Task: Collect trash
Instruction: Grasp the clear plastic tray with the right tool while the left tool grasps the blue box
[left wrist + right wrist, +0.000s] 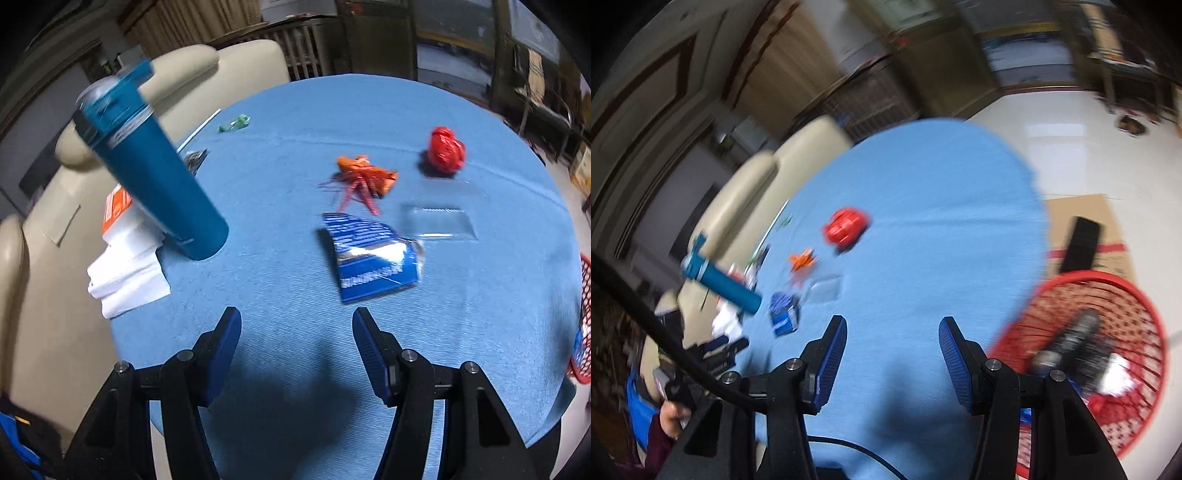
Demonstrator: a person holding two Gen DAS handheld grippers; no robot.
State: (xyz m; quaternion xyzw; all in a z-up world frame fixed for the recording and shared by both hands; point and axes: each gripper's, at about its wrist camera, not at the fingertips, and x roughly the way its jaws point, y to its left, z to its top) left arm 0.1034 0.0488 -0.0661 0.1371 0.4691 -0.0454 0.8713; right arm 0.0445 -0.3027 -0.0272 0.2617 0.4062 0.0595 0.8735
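Observation:
Trash lies on a round table with a blue cloth (295, 206): a blue foil wrapper (369, 258), an orange wrapper (364, 177), a crumpled red ball (445, 149), a clear plastic piece (439, 221) and a small green wrapper (234, 123). My left gripper (295, 325) is open and empty, just short of the blue wrapper. My right gripper (892, 332) is open and empty above the table's near side. The red ball (846, 225), orange wrapper (801, 262) and blue wrapper (783, 314) lie to its far left. A red mesh basket (1108, 288) with trash inside stands on the floor at right.
A tall teal bottle (155, 166) stands at the table's left beside white tissues (125, 273). Beige chairs (51, 280) sit behind the table on the left. Cardboard (1078, 218) lies on the floor beyond the basket. The right wrist view is blurred.

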